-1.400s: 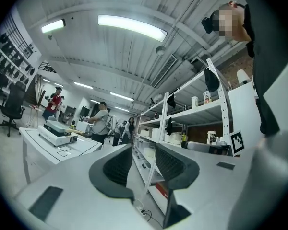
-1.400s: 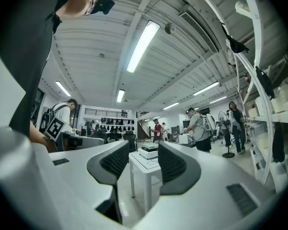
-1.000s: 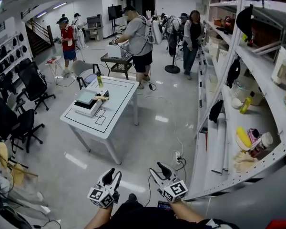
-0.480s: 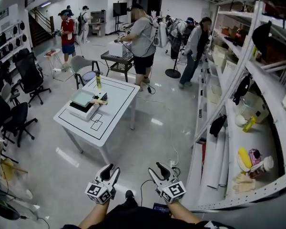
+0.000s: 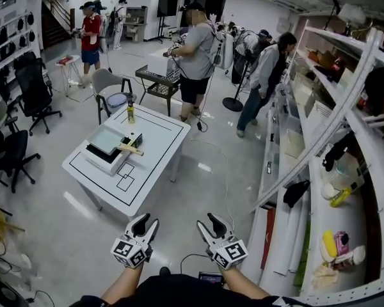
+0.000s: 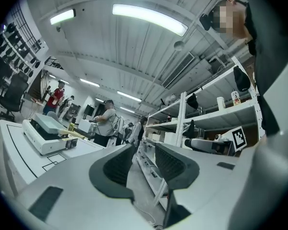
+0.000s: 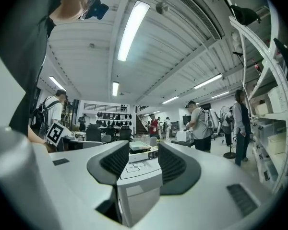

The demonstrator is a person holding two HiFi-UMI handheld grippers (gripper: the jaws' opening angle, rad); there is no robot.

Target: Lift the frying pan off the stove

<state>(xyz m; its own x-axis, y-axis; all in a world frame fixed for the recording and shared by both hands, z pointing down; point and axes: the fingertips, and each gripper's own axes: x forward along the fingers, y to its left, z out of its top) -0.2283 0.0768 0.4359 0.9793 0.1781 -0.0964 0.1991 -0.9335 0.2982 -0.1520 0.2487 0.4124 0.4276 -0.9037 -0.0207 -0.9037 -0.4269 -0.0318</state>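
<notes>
The head view looks steeply down from well back; all three views share the white table (image 5: 153,153).

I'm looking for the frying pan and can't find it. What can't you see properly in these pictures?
- Frying pan: head view, too far and small; on the table only a white box and a wooden stick show.
- Same box, right gripper view: tiny, seen between the jaws of the open right gripper.
- Bottle label, head view: too small to read.
- Yellow thing on the shelf, head view: blurry near the edge, can't name it.
</notes>
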